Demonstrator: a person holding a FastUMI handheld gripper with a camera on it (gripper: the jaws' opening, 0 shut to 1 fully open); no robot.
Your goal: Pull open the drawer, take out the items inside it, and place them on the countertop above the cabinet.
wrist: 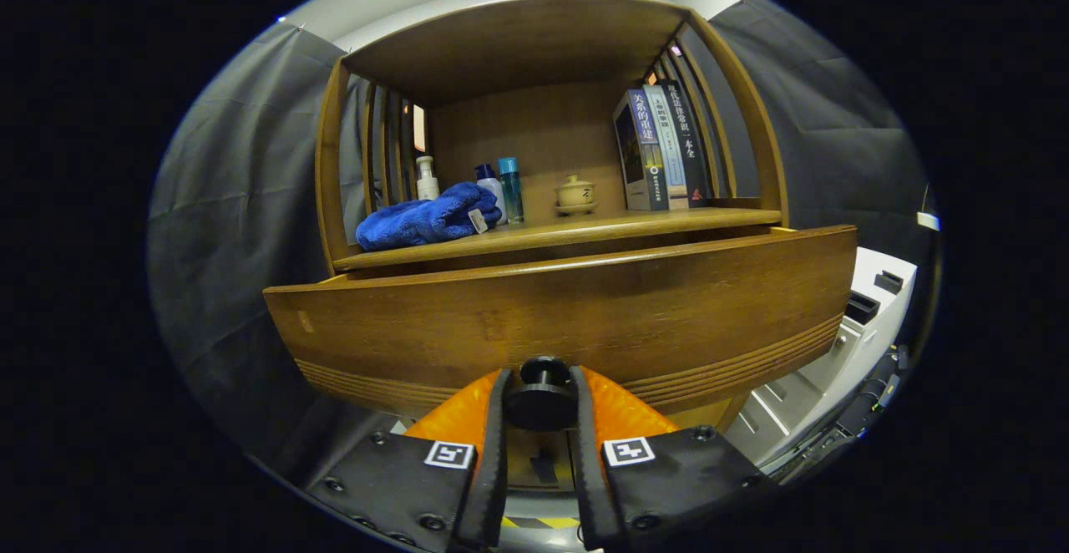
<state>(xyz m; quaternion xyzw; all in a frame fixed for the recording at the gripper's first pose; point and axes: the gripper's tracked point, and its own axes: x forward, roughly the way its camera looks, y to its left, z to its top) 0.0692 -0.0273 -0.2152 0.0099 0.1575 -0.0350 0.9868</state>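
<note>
Clamping the round dark knob point(541, 403), jaws meet the grooved wooden drawer point(568, 319).

Three books point(660, 148) stand upright on the shelf well beyond the jaws, to their right, and their spines carry Chinese titles. The nearest spine reads 关系的重建. The darkest, outermost one ends in 一本全; its upper characters are too blurred to make out, as is the middle spine. Each gripper point(539, 403) finger bears a square black-and-white marker point(449, 454) with no words.
</note>
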